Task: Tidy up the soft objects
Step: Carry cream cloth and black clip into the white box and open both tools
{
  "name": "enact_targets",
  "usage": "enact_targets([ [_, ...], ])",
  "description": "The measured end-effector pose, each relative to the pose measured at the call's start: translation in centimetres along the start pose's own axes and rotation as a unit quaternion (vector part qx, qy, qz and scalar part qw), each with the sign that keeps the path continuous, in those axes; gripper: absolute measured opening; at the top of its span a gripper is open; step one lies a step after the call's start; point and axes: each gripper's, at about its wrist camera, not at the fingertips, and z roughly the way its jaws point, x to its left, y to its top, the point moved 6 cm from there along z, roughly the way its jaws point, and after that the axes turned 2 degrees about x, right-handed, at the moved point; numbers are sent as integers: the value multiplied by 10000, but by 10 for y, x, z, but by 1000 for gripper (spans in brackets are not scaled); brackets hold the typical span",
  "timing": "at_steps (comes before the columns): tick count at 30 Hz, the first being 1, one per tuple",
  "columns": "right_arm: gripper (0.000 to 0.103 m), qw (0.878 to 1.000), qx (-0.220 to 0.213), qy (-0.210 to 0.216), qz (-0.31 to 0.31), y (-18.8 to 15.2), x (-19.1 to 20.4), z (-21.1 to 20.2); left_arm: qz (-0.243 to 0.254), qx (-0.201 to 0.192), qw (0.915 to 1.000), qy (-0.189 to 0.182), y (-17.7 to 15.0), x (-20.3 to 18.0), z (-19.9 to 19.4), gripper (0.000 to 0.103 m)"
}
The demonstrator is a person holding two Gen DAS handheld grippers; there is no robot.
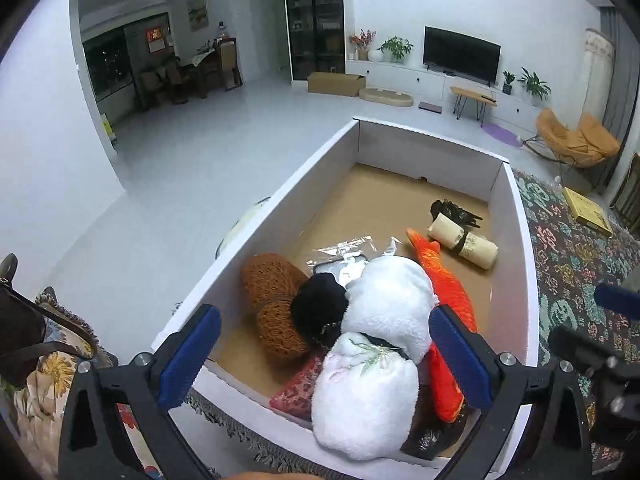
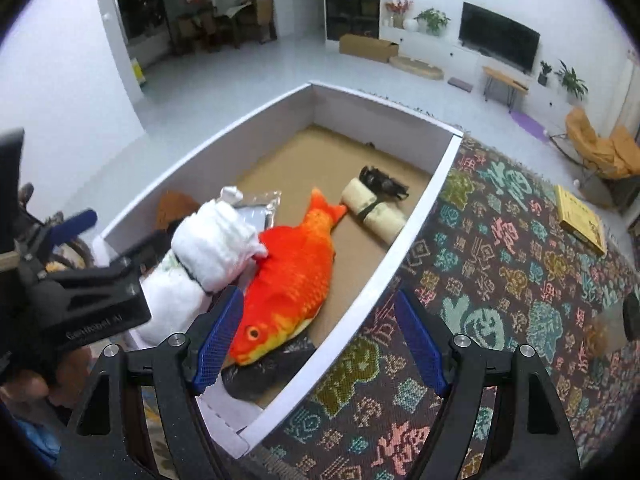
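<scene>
The only lettering that comes near to being legible is a pale engraved brand line on the black body of the left gripper (image 2: 76, 240), seen from the right wrist; it seems to end in "AI", the rest too blurred to make out. The carpet (image 2: 500, 240) is woven all over with Chinese-style characters, none clear enough to read.

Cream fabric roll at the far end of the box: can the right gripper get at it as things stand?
Probably yes. The right gripper is open and empty, the fabric roll lies uncovered on the box floor, nothing above it.
</scene>
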Motion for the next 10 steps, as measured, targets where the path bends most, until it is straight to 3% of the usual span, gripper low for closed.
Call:
enact_targets([
  [6, 80, 9999, -25, -80, -56, -5, 5, -3, 4, -39, 10000, 51, 1, 4, -3, 103],
  [10, 80, 9999, -95, -89, -88, -7, 7, -8, -116, -264, 9996, 46, 1, 6, -12, 103],
])
